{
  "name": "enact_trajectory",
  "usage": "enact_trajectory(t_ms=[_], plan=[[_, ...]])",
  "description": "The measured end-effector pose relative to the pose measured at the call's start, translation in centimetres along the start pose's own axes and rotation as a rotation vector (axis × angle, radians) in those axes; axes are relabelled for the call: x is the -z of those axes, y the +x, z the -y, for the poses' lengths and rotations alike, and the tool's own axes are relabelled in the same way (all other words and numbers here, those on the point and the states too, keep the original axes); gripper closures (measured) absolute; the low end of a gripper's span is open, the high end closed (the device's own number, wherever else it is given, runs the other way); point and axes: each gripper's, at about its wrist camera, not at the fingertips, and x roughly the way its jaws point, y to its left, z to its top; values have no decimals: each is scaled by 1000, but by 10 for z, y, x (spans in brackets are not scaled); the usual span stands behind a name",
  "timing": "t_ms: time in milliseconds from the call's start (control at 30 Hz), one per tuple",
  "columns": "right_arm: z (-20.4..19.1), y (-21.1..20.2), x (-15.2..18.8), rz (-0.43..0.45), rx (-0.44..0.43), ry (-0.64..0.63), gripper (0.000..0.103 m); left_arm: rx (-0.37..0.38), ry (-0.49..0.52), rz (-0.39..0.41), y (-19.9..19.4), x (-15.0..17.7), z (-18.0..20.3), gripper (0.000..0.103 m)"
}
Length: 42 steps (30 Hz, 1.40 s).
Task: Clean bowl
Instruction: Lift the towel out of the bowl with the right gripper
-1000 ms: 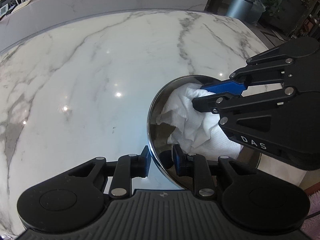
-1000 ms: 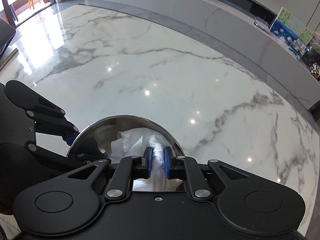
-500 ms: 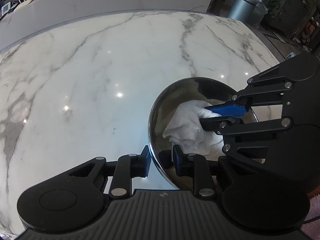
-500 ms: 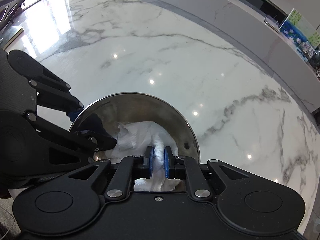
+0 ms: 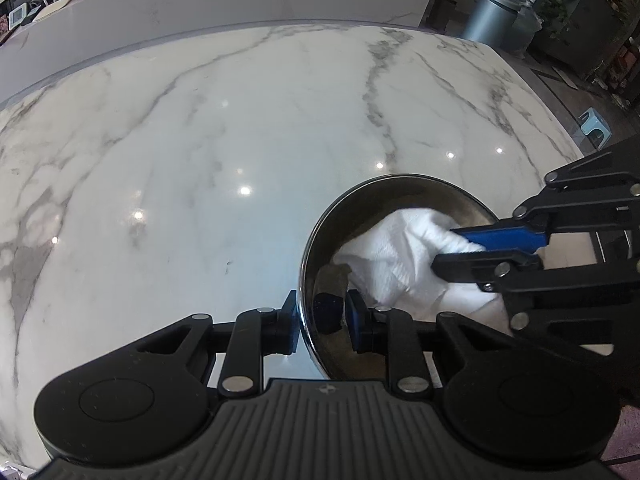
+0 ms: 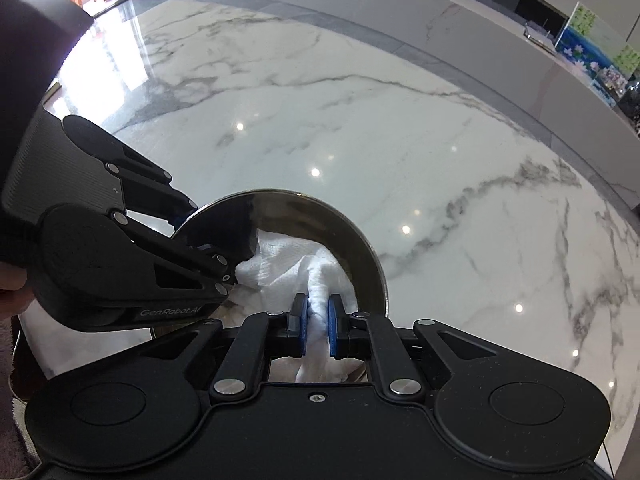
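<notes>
Metal bowl [image 5: 404,196]: on marble desk [image 5: 240,128], tilted. Left gripper [image 5: 322,318]: jaws clamped on bowl rim, one inside, one outside. Right gripper [image 6: 316,320]: jaws closed on white cloth [image 6: 288,268], cloth pressed inside bowl.

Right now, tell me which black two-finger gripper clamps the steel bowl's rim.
The left gripper: its fingers straddle the steel bowl rim. The right gripper pinches the white cloth.

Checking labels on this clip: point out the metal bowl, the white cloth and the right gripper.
metal bowl [image 6: 366,246]: right wrist view, far rim.
white cloth [image 5: 394,250]: left wrist view, bunched middle.
right gripper [image 6: 318,322]: right wrist view, between its fingers.
</notes>
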Motion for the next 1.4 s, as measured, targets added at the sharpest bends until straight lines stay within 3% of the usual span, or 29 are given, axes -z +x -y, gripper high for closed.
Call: enact_trajectory(t_ms=[367, 533, 867, 1067, 1400], plan=[[40, -59, 10, 174, 96, 145, 94, -35, 4, 8, 0, -2, 5, 81], [72, -53, 31, 198, 54, 302, 94, -46, 27, 16, 3, -4, 9, 81], [94, -18, 54, 224, -87, 455, 94, -47, 18, 31, 2, -9, 6, 83], [96, -5, 63, 215, -154, 481, 94, -57, 25, 32, 5, -10, 10, 80], [85, -1, 60, 208, -143, 452, 94, -55, -5, 62, 6, -7, 9, 79]])
